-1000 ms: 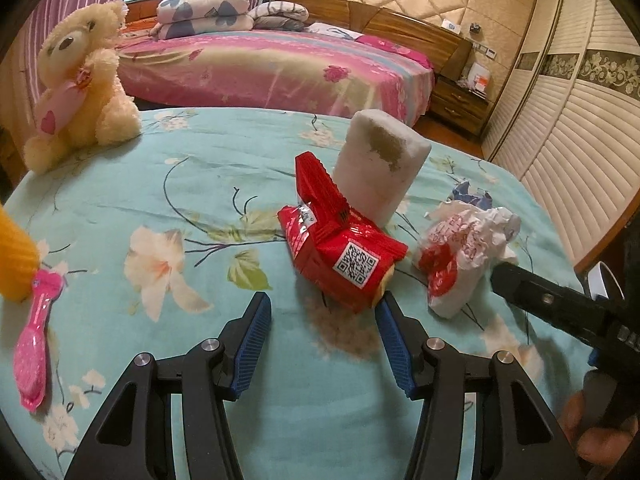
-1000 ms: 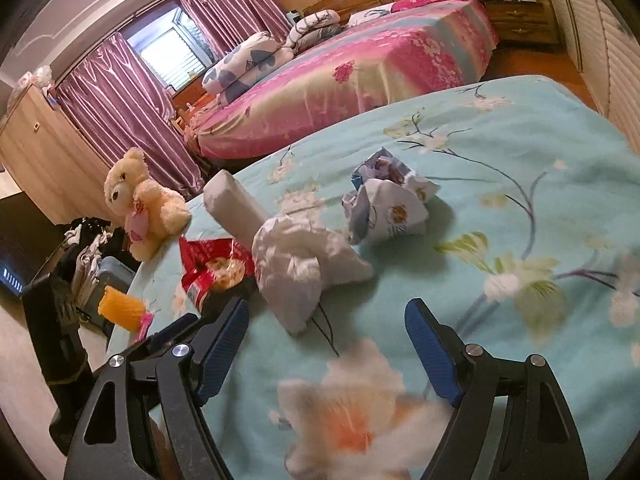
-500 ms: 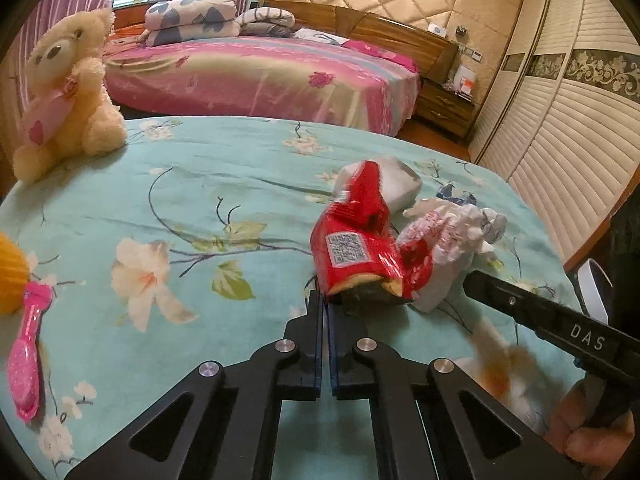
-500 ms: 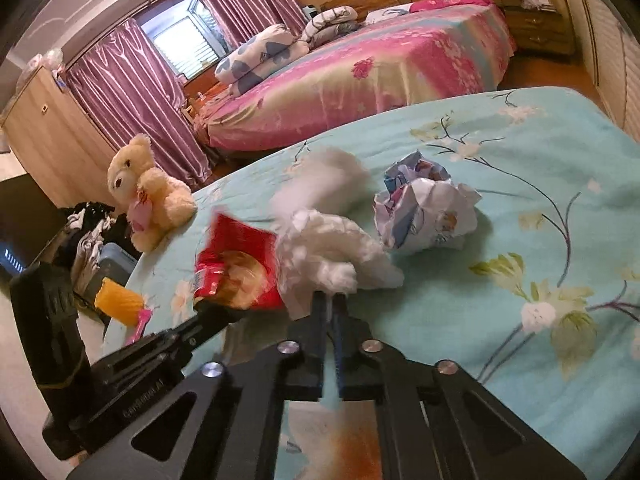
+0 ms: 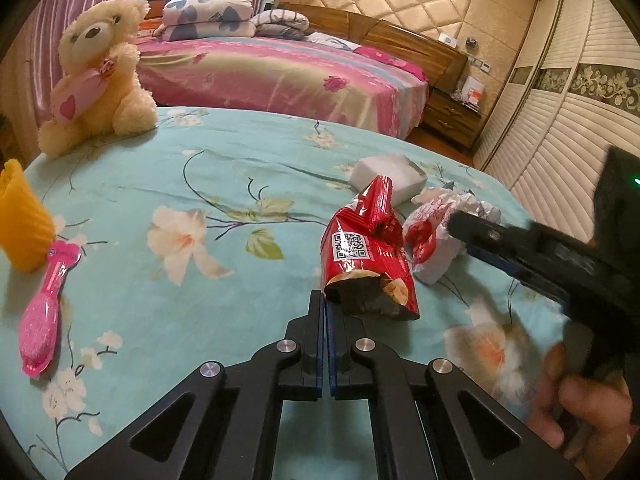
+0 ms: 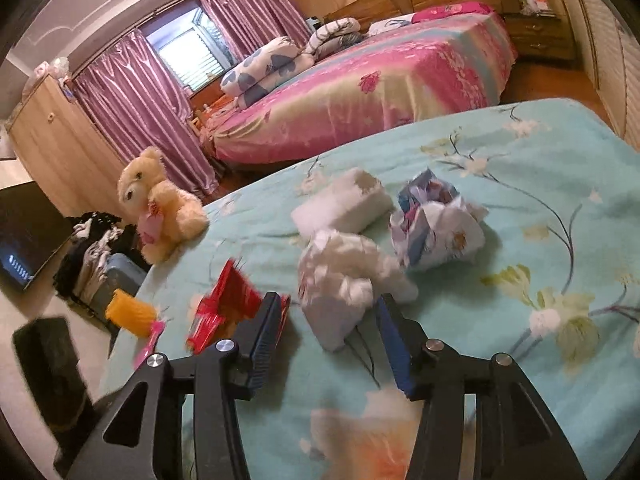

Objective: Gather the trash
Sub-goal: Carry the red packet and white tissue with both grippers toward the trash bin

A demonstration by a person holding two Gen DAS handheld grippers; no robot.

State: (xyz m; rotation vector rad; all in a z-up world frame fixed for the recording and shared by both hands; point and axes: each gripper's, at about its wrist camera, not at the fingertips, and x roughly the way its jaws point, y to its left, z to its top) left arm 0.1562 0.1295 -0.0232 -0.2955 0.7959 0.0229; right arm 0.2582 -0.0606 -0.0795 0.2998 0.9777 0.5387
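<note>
The left gripper [image 5: 325,308] has its jaws closed together, pinching the red snack bag [image 5: 366,256] over the floral bed [image 5: 200,168]. The right gripper [image 6: 326,320], jaws just reopened, straddles the crumpled white wrapper [image 6: 344,276] without pressing it.

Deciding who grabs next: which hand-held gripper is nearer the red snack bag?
Left. The left hand-held gripper is shut with its tips at the red snack bag's lower edge. The right hand-held gripper sits one item over, its jaws around the white wrapper.

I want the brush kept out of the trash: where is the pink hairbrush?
In the left wrist view the pink hairbrush lies at the far left on the floral bedspread, its handle against the orange cup, apart from the wrappers.
</note>
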